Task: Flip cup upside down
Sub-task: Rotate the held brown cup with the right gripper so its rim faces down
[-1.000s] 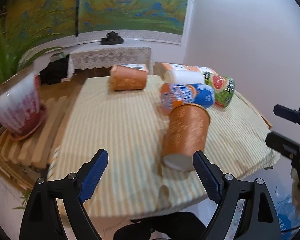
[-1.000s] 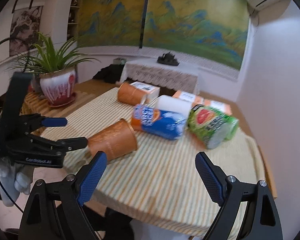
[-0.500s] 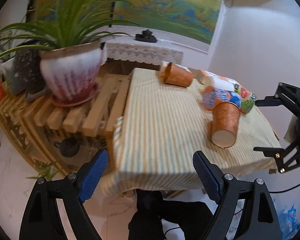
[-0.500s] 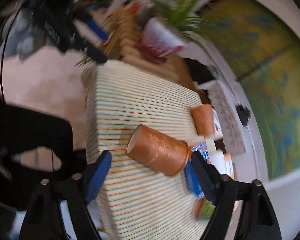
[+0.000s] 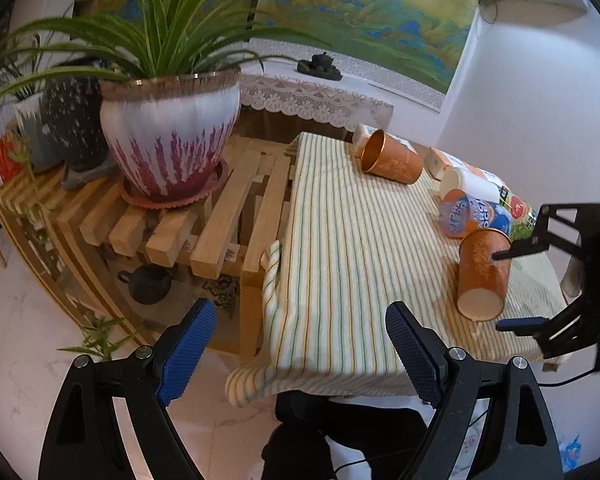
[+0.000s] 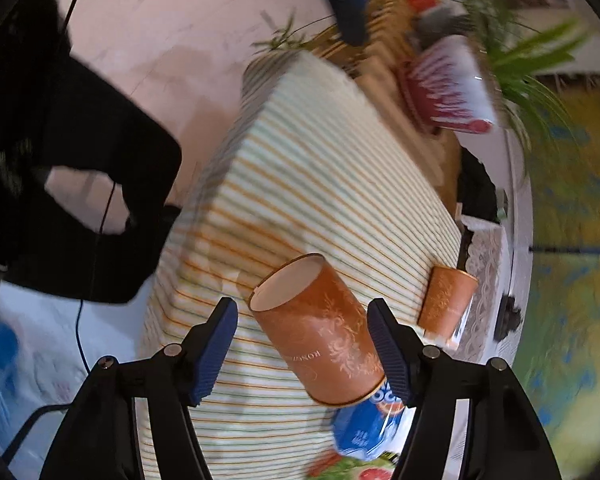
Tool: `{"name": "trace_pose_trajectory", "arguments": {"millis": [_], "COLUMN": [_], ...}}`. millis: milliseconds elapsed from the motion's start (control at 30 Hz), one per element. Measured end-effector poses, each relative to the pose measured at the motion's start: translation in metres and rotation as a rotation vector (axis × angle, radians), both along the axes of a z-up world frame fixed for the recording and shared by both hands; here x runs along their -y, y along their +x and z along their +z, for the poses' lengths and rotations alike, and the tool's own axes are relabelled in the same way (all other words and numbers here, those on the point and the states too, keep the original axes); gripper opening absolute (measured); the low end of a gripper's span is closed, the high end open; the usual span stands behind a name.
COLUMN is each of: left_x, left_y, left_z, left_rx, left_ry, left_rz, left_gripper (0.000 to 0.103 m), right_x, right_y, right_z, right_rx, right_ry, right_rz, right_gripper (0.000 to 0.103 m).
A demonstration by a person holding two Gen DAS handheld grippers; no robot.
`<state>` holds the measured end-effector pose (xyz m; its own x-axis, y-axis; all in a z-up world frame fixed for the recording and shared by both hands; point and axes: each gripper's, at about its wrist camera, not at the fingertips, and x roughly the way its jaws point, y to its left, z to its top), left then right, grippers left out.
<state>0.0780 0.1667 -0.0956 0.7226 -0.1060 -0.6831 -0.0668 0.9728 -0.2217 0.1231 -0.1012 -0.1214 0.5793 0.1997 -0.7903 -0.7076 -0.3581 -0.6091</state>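
An orange cup (image 5: 482,274) lies on its side on the striped tablecloth (image 5: 352,248) near the table's front right. My right gripper (image 6: 302,346) is open and rolled sideways, its fingers on either side of this cup (image 6: 320,332) without touching it. It shows in the left wrist view (image 5: 516,288) at the cup, one finger above and one below. My left gripper (image 5: 296,354) is open and empty, back from the table's near corner. A second orange cup (image 5: 390,160) lies on its side at the table's far edge.
A blue snack can (image 5: 474,216), a green one (image 5: 518,210) and cartons (image 5: 440,160) lie behind the near cup. A large potted plant (image 5: 168,136) stands on a wooden slat bench (image 5: 220,216) left of the table. A white wall is on the right.
My right gripper has rolled sideways and closed in until its fingers straddle the near cup. My left gripper has pulled back and to the left, away from the table.
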Motion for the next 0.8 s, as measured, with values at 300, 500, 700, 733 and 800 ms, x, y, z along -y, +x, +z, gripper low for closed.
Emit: {"name": "trace_pose_trajectory", "arguments": {"millis": [300,500,700,733,800], "left_x": [-0.008,-0.008,-0.008,-0.008,-0.01], "left_y": [0.014,0.013,0.013,0.013,0.014], "left_z": [-0.012,-0.008,-0.007,-0.007,-0.008], "left_rx": [-0.027,-0.015,-0.012,-0.013,-0.015], "left_ry": [-0.025,-0.027,-0.014,-0.014,-0.017], "left_rz": [0.01,0.004,-0.003,0.002,0.006], "left_gripper": [0.089,0.089,0.089,0.089,0.089], "right_x": [-0.009,-0.018,-0.032,-0.033,-0.036], "right_y": [0.011,0.019,0.037,0.038,0.039], "right_z": [-0.023,-0.027,-0.026,-0.025,-0.017], "right_rx": [0.109,0.103,0.082,0.078,0.047], "right_ry": [-0.054,-0.077,-0.039,-0.028,0.014], "right_rz": [0.099,0.118,0.097,0.093,0.073], "right_gripper": [0.058,0.059,0.057,0.057,0.057]}}
